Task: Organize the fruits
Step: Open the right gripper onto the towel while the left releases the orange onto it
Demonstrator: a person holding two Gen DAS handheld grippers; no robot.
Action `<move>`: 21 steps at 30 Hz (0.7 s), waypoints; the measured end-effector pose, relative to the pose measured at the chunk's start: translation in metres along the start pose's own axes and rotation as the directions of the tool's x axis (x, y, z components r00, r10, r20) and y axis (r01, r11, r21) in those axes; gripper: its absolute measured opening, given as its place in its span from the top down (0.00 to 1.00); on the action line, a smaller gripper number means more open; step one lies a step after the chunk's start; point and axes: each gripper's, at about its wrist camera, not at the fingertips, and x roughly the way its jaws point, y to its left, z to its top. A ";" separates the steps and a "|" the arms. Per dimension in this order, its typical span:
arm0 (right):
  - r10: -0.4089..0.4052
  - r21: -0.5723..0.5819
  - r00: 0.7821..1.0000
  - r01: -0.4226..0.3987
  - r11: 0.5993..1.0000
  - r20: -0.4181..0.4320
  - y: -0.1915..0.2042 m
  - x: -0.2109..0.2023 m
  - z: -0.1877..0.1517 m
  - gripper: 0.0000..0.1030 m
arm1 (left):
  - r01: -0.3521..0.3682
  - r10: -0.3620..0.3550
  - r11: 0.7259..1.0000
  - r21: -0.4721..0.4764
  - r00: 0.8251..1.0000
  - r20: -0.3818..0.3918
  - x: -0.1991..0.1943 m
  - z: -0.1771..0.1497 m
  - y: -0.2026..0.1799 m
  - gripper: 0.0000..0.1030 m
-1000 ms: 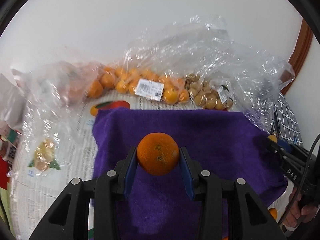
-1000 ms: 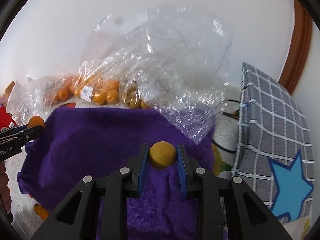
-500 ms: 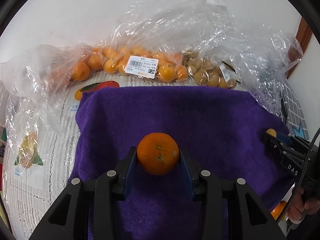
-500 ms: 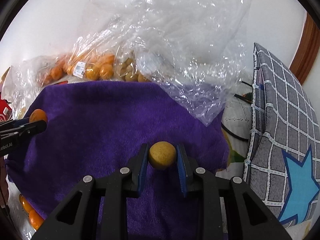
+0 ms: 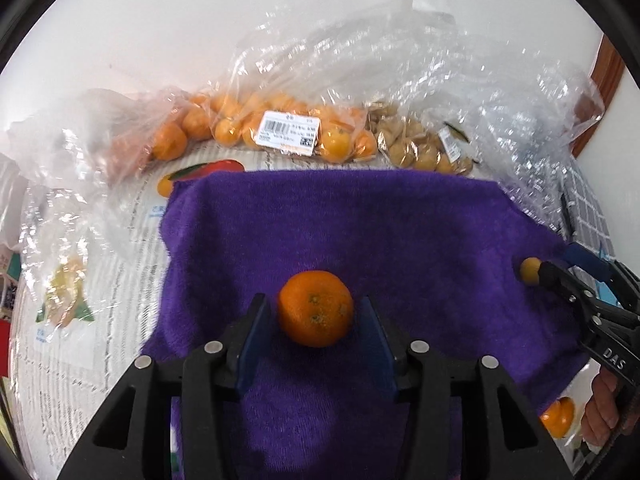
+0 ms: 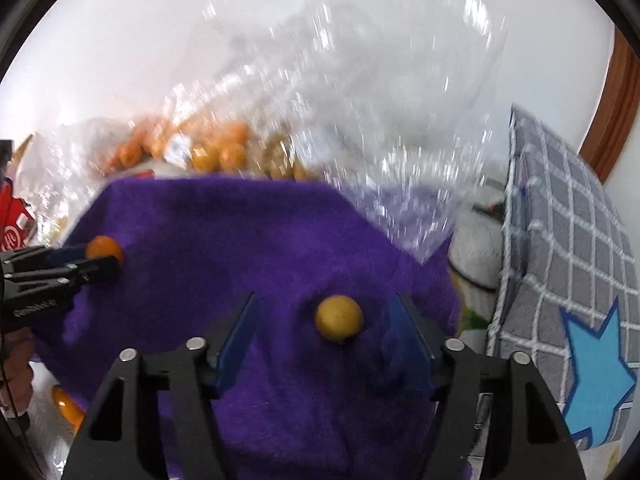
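A: What surface is shown under my tongs?

B: A purple towel (image 5: 400, 232), spread over a table (image 5: 100, 340) covered in a printed sheet with fruit pictures. A white wall (image 5: 200, 20) stands behind it, and brown wood trim (image 6: 618, 112) runs up the right edge.

A: And my left tongs (image 5: 316, 334)?

B: Open, blue pads on either side of the orange (image 5: 316, 309), each with a small gap. The orange rests on the towel, near its front middle.

A: My right tongs (image 6: 326, 344)?

B: Spread wide, gripping nothing. The small yellow fruit (image 6: 339, 318) lies on the towel between the pads, clear of both and nearer the right one.

A: What lines the back of the table?

B: Clear plastic bags (image 5: 400, 80). One holds bagged oranges (image 5: 336, 140) under a white barcode label (image 5: 289, 133); beside it to the right sit pale brown fruits (image 5: 416, 148). In the right view a sheet of the plastic droops onto the towel's far right corner, and the image is blurred there.

A: And at the right?

B: A grey checked cushion (image 6: 560, 248) with a blue star (image 6: 600, 376) stands just beside the towel.
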 end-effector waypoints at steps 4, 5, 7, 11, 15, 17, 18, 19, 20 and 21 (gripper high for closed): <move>-0.026 -0.008 0.997 0.026 1.000 0.074 0.006 -0.032 0.001 0.28 | -0.008 0.008 1.000 -0.006 0.999 0.047 -0.031 -0.006 -0.003 0.55; -0.033 -0.014 0.996 0.034 0.999 0.088 0.007 -0.042 -0.001 0.28 | -0.011 0.012 1.000 -0.006 0.998 0.060 -0.040 -0.008 -0.004 0.55; -0.035 -0.035 0.994 0.039 0.999 0.103 0.011 -0.059 -0.006 0.28 | -0.019 0.019 1.000 -0.005 0.996 0.083 -0.054 -0.014 -0.007 0.55; -0.065 -0.040 0.992 0.070 0.997 0.109 0.014 -0.086 -0.019 0.28 | -0.026 0.027 1.000 -0.014 0.992 0.122 -0.084 -0.030 -0.004 0.55; -0.054 0.020 0.992 0.052 0.998 0.111 0.007 -0.113 -0.037 0.29 | 0.000 0.001 1.000 -0.008 0.991 0.133 -0.108 -0.047 -0.004 0.55; -0.042 0.051 0.994 0.036 0.998 0.104 0.003 -0.123 -0.046 0.30 | -0.004 0.003 1.000 0.008 0.988 0.153 -0.123 -0.058 -0.003 0.55; -0.034 0.063 0.995 0.027 0.998 0.098 0.002 -0.126 -0.049 0.31 | -0.009 0.007 1.000 0.012 0.987 0.163 -0.128 -0.063 -0.003 0.55; -0.029 0.074 0.995 0.022 0.997 0.094 0.000 -0.131 -0.053 0.31 | -0.011 0.009 1.000 0.012 0.986 0.169 -0.133 -0.066 -0.002 0.55; -0.031 0.081 0.995 0.023 0.996 0.092 -0.001 -0.134 -0.057 0.33 | -0.009 0.007 1.000 0.009 0.985 0.175 -0.139 -0.072 0.000 0.55; -0.034 0.086 0.996 0.027 0.996 0.088 -0.002 -0.137 -0.060 0.34 | -0.005 0.004 1.000 0.004 0.984 0.175 -0.143 -0.076 0.001 0.55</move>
